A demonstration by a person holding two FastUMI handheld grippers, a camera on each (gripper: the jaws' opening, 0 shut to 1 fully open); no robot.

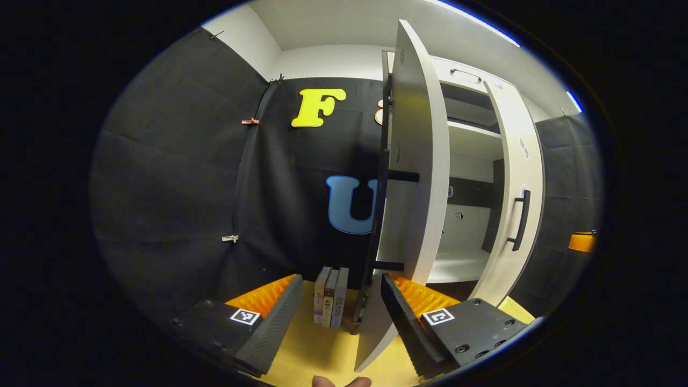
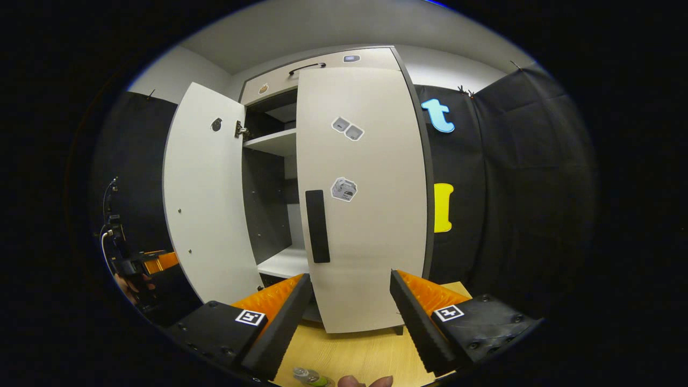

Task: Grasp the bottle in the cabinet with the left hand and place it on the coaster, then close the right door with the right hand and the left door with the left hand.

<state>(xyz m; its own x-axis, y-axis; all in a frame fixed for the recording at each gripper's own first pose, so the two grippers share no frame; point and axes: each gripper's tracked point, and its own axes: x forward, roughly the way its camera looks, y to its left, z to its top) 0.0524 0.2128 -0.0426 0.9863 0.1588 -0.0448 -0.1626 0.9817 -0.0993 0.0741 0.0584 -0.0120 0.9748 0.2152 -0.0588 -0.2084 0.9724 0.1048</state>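
In the left gripper view, the left hand-held gripper (image 1: 337, 306) is seen at the bottom with its fingers spread wide and nothing held between them. Fingertips of a hand (image 1: 341, 381) are glimpsed at the lower edge. Beneath lies the pale wooden surface (image 1: 317, 349). Between the fingers and a little beyond, three books (image 1: 330, 296) are stood upright side by side on the surface. Just to their right, the left door (image 1: 414, 177) of the cabinet is met edge-on, swung well open, its lower edge just beside the right finger. Farther off, the cabinet interior with a white shelf (image 1: 457, 266) is seen, and beyond it the right door (image 1: 518, 188) with a dark handle (image 1: 520, 219).

In the right gripper view, the right hand-held gripper (image 2: 352, 306) is likewise held wide open and empty. At the bottom edge, between the fingers, the top of the bottle (image 2: 310, 377) is seen on the surface; whether a coaster lies under it cannot be told. Ahead, the right door is seen closed or almost closed against the cabinet front, while the left door stands open, the shelves being visible between them. At far left, the other gripper (image 2: 145, 266) is seen in a hand.
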